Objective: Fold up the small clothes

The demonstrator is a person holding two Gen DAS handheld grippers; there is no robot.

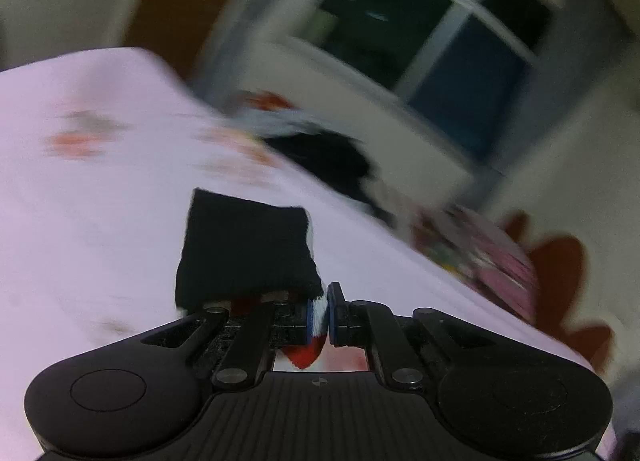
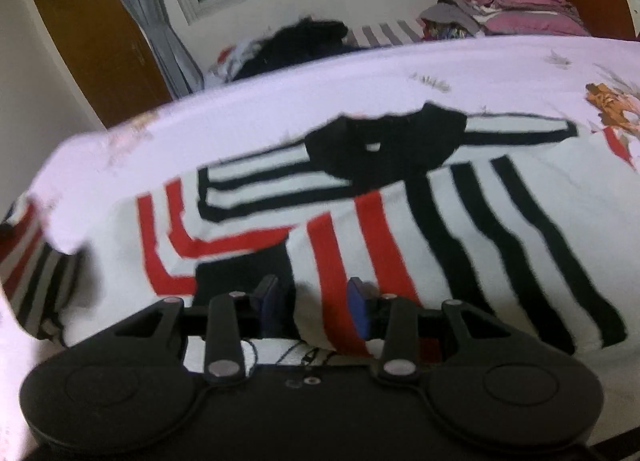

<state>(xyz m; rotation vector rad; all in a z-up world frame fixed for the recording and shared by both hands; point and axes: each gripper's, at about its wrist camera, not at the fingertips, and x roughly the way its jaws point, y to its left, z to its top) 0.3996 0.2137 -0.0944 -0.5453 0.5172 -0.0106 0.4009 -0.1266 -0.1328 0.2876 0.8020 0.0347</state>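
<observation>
I have the left gripper [image 1: 319, 315] pinched tight on a fold of the striped sweater [image 2: 400, 221], its black cuff [image 1: 246, 249] flopping over one finger, so that sleeve can be carried across the body. The sweater lies flat, collar away from me, on the pink bedsheet [image 2: 400, 73]. My right gripper [image 2: 314, 307] sits part-open at its near hem; fabric lies between the pads, but I cannot tell whether they pinch it, and I judge it steadies the garment.
</observation>
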